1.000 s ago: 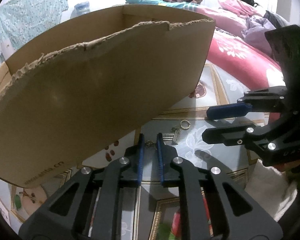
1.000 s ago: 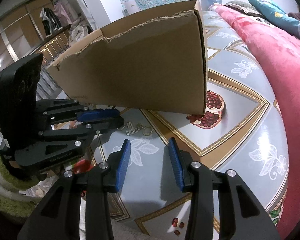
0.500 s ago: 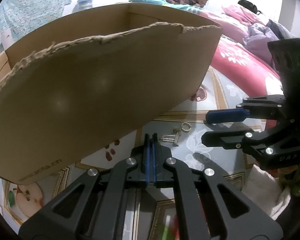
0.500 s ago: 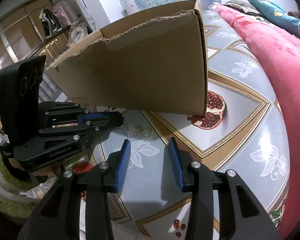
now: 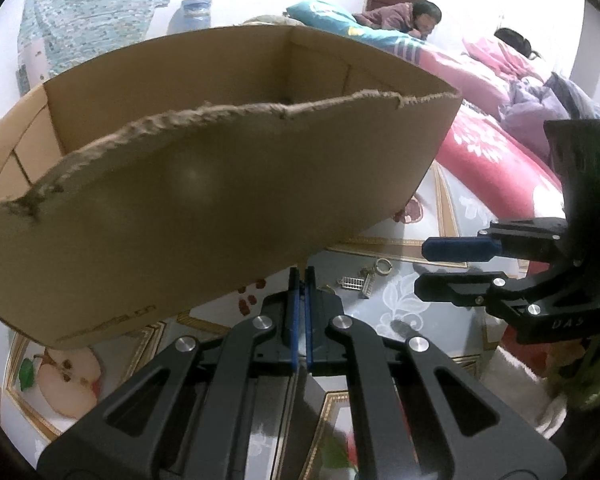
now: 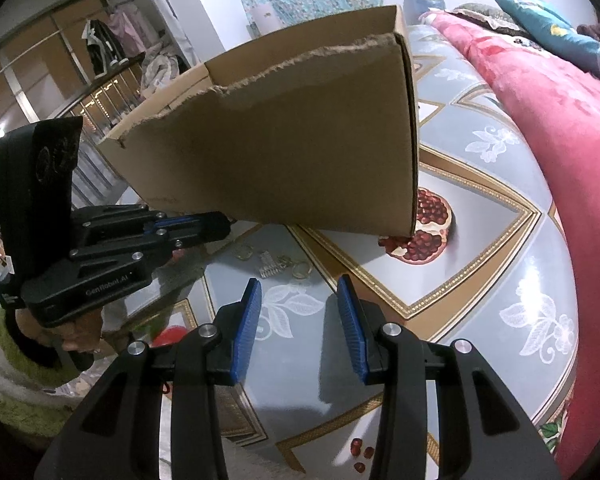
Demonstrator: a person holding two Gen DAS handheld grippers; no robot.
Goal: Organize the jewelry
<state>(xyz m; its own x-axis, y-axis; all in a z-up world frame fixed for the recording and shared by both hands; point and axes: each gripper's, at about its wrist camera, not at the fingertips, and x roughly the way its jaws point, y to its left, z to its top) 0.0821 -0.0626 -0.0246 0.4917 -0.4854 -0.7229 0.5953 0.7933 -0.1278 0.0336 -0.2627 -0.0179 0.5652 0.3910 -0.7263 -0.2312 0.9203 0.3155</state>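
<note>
Lifting the closed left gripper (image 5: 299,276), whose load, if any, is not visible, toward the cardboard box (image 5: 204,208), clear its torn rim first, leaving the earrings (image 6: 274,262) on the tablecloth (image 6: 480,280) near the box's front edge to the part-open, empty right gripper (image 6: 298,308).

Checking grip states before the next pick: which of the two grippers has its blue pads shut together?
The left gripper: its pads meet, while the right gripper keeps a clear gap.
</note>
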